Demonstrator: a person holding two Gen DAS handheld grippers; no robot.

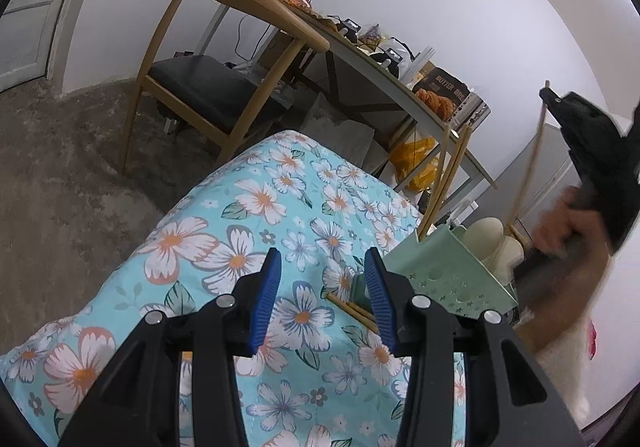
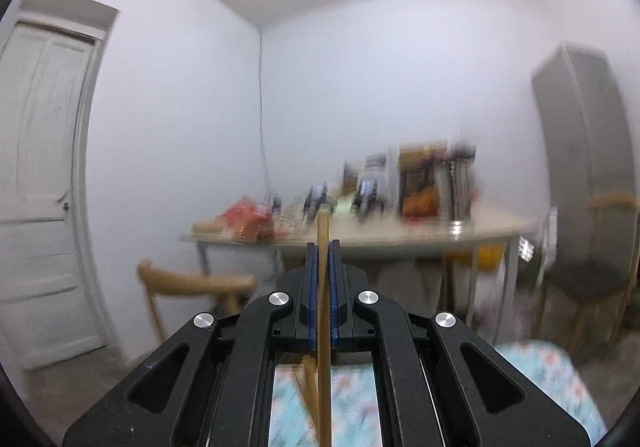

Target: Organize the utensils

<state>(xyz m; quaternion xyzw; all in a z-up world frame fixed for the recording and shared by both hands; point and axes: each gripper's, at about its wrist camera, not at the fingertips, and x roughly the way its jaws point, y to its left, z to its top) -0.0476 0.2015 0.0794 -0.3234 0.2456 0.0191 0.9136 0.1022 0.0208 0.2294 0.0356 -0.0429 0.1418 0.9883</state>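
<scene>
My left gripper point(image 1: 324, 279) hovers open over the floral tablecloth point(image 1: 248, 223), with nothing between its blue pads. Two wooden chopsticks point(image 1: 352, 309) lie on the cloth, partly hidden behind its right finger. Just to the right stands a green utensil holder point(image 1: 452, 275) with two chopsticks point(image 1: 444, 183) upright in it. Above the holder a hand point(image 1: 560, 223) carries my right gripper point(image 1: 552, 95), from which one chopstick point(image 1: 530, 163) hangs down. In the right wrist view that gripper point(image 2: 323, 247) is shut on the chopstick point(image 2: 325, 367), which stands upright between the pads.
Beyond the cloth stand a wooden chair point(image 1: 224, 95) with a dark seat and a cluttered table point(image 1: 360, 47) bearing a bread bag point(image 1: 444, 91). A yellow bag point(image 1: 416, 163) lies under it. A white door point(image 2: 44, 187) and a grey cabinet point(image 2: 580, 135) line the walls.
</scene>
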